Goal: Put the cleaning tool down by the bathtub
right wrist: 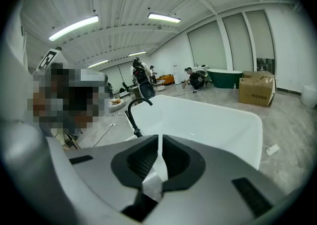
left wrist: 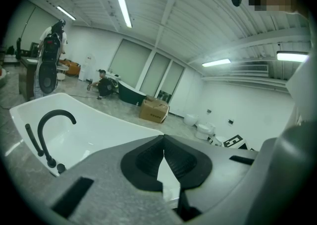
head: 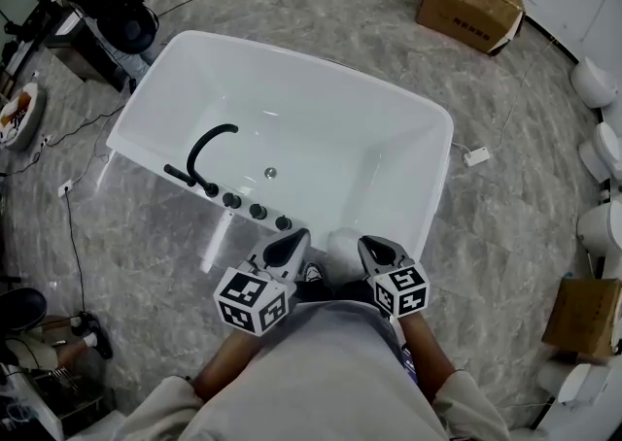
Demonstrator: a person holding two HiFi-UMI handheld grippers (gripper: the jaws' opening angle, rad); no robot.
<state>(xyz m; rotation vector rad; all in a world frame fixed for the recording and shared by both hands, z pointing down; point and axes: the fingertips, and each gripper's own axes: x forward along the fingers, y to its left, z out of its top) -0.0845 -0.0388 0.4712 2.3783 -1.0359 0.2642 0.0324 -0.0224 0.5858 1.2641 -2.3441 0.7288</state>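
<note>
Left gripper (head: 294, 241): your fingers meet tip to tip, empty. Right gripper (head: 372, 246): fingers a narrow slit apart, empty. Pale tool (head: 342, 238), hard to make out, on floor (head: 146, 225) against tub (head: 292, 70) near wall, lower centre, between grippers.

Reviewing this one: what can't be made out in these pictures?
- Pale stick beside the bathtub, head view: too small and washed-out to identify as the cleaning tool.
- Floor directly below the person, head view: hidden by torso, left tool and right tool.
- Drain, both gripper views: out of sight behind each tool's body.
</note>
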